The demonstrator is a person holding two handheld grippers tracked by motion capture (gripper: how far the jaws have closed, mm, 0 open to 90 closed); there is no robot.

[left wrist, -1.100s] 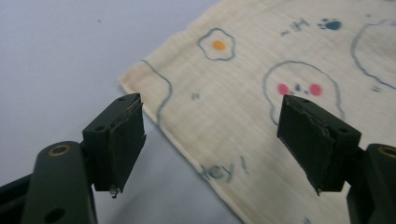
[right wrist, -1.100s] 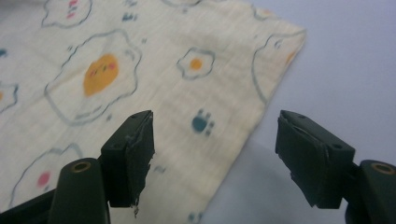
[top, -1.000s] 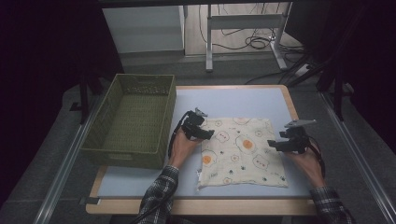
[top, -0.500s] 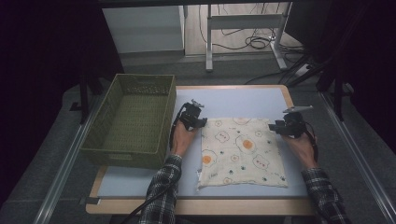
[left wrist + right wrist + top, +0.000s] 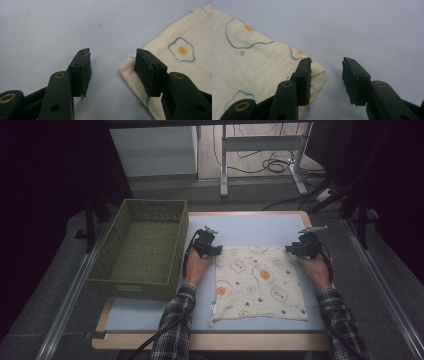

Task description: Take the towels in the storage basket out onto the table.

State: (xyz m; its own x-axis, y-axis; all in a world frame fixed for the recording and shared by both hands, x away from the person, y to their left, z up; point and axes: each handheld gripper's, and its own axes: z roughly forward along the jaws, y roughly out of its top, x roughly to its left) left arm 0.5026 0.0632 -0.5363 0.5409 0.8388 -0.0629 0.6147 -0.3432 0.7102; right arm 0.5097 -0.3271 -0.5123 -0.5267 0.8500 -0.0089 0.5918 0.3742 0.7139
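Note:
A cream cloth (image 5: 260,282) printed with fried eggs lies flat on the pale blue table (image 5: 250,227). My left gripper (image 5: 209,245) is at the cloth's far left corner. In the left gripper view its jaws (image 5: 112,72) stand apart and have just been opening; the corner of the cloth (image 5: 180,42) lies under the right-hand jaw, unpinched. My right gripper (image 5: 301,247) is at the far right corner. Its jaws (image 5: 325,80) have just been closing but remain apart, with the cloth's (image 5: 249,67) corner tip under the left-hand jaw and poking into the gap.
A green mesh basket (image 5: 145,250) stands at the table's left side, right beside my left hand. Bare table surface lies beyond the cloth. A metal stand and cables (image 5: 270,165) are on the floor past the table's far edge.
Both hands have moved toward the far side of the table and now sit at the cloth's far corners. The right hand also shifted inward. The cloth has not moved.

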